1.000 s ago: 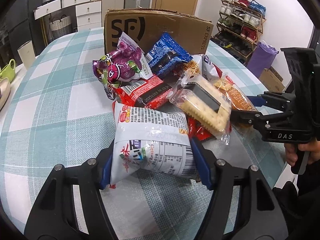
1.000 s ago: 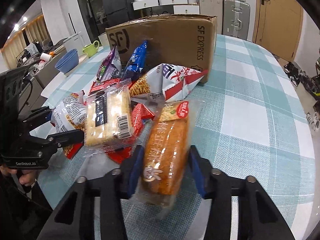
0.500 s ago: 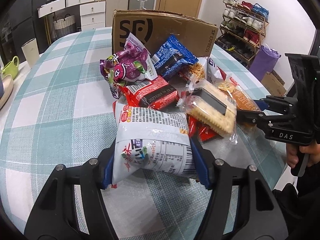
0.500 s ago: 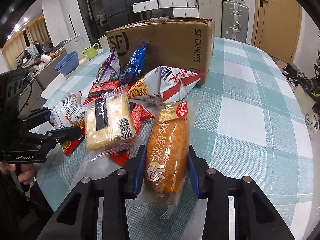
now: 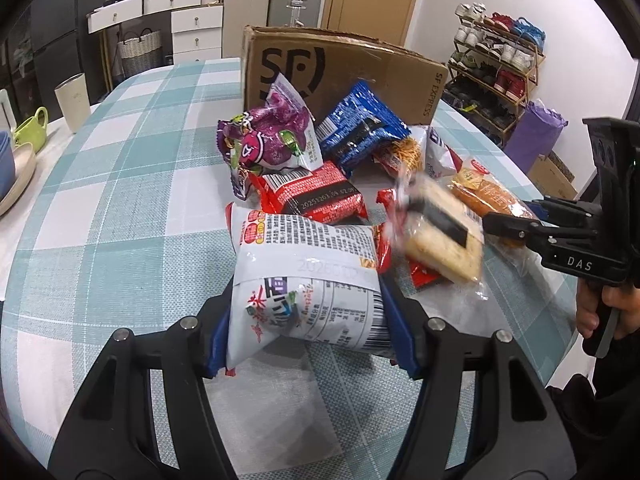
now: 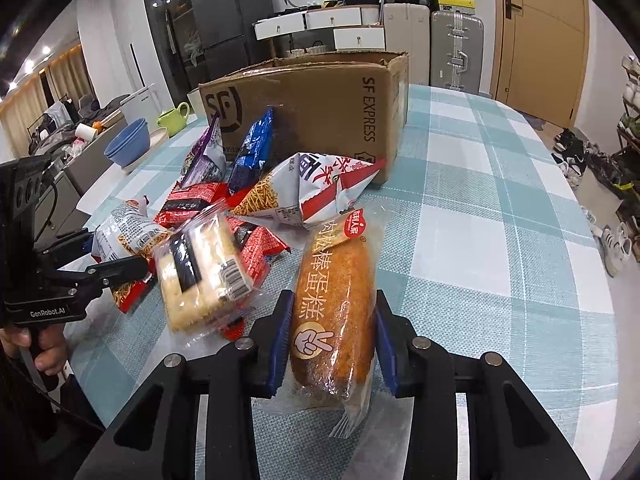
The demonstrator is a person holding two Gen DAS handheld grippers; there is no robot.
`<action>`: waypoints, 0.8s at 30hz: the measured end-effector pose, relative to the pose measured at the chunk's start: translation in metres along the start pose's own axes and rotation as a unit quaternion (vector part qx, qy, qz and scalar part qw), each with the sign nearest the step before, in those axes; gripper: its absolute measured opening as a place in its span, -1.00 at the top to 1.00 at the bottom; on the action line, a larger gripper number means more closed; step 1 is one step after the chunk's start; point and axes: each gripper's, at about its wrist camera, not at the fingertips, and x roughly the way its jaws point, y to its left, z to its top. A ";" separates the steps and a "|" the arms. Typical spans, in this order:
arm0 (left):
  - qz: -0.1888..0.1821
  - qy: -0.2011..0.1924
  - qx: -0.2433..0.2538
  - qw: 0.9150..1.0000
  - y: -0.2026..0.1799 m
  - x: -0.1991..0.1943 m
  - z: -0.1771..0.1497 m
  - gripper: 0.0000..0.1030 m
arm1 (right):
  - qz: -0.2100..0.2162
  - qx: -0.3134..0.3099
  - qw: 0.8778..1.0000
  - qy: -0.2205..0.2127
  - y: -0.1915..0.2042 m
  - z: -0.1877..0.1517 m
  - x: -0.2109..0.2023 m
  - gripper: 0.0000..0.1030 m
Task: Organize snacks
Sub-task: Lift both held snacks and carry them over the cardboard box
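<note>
My left gripper [image 5: 308, 316] is shut on a white noodle-snack bag [image 5: 304, 276], pinched by its sides just above the checked tablecloth [image 5: 120, 200]. The right gripper [image 6: 333, 336] is shut on a long orange cake roll packet [image 6: 336, 280], held lengthwise between the blue pads. Between them lies a pile: a purple bag [image 5: 272, 136], a blue bag [image 5: 360, 128], a red packet [image 5: 312, 192] and a clear cracker pack [image 5: 440, 236], which looks blurred. Behind the pile stands an open cardboard box [image 6: 312, 108]. Each view also shows the other gripper at its edge.
A beige cup [image 5: 74, 100], a green jug [image 5: 32, 128] and blue bowls [image 6: 128, 144] stand at the table's far left. A red-and-white noodle bag [image 6: 316, 192] leans by the box. The table's rounded edge runs close on the right, with a shoe rack [image 5: 496, 52] beyond.
The right jaws have closed tighter on the cake roll. The cracker pack has shifted and tilted beside it. The left gripper keeps its hold on the white bag.
</note>
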 end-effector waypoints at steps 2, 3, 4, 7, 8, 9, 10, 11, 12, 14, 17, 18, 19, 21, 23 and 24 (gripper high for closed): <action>0.000 -0.006 -0.005 1.000 0.002 -0.004 0.001 -0.18 | -0.003 0.003 1.000 -0.005 -0.001 0.000 -0.003 0.27; 0.001 -0.009 -0.006 1.000 0.003 -0.005 0.001 -0.18 | -0.004 0.004 1.000 -0.007 -0.002 0.000 -0.004 0.27; 0.002 -0.012 -0.009 1.000 0.005 -0.007 0.001 -0.18 | -0.007 0.006 1.000 -0.009 -0.003 0.000 -0.005 0.27; 0.004 -0.018 -0.015 1.000 0.007 -0.012 0.002 -0.18 | -0.014 0.013 1.000 -0.019 -0.008 0.002 -0.010 0.27; 0.004 -0.020 -0.017 1.000 0.008 -0.013 0.003 -0.18 | -0.015 0.016 0.999 -0.025 -0.009 0.003 -0.012 0.27; 0.005 -0.022 -0.019 1.000 0.009 -0.014 0.003 -0.18 | -0.017 0.019 0.999 -0.030 -0.011 0.004 -0.015 0.27; 0.005 -0.023 -0.020 1.000 0.010 -0.015 0.003 -0.18 | -0.017 0.020 0.999 -0.033 -0.012 0.004 -0.016 0.27; 0.006 -0.024 -0.021 0.999 0.010 -0.016 0.004 -0.18 | -0.018 0.021 0.999 -0.037 -0.013 0.005 -0.019 0.27; 0.006 -0.026 -0.022 0.999 0.010 -0.018 0.004 -0.18 | -0.020 0.021 0.999 -0.041 -0.014 0.006 -0.021 0.27; 0.007 -0.029 -0.024 0.999 0.010 -0.021 0.005 -0.18 | -0.020 0.023 0.998 -0.047 -0.015 0.008 -0.024 0.27; 0.010 -0.034 -0.027 0.999 0.012 -0.024 0.007 -0.18 | -0.018 0.025 0.998 -0.060 -0.017 0.011 -0.030 0.27; 0.011 -0.037 -0.028 0.999 0.012 -0.026 0.008 -0.18 | -0.018 0.026 0.997 -0.064 -0.018 0.012 -0.032 0.28; 0.012 -0.039 -0.029 0.999 0.012 -0.027 0.009 -0.18 | -0.017 0.026 0.997 -0.068 -0.018 0.013 -0.034 0.28; 0.013 -0.044 -0.030 0.998 0.012 -0.030 0.011 -0.18 | -0.015 0.027 0.997 -0.075 -0.018 0.015 -0.037 0.28; 0.016 -0.049 -0.032 0.998 0.013 -0.034 0.015 -0.18 | -0.013 0.025 0.996 -0.081 -0.018 0.018 -0.040 0.28; 0.016 -0.051 -0.033 0.998 0.013 -0.035 0.016 -0.18 | -0.013 0.025 0.996 -0.085 -0.018 0.019 -0.042 0.27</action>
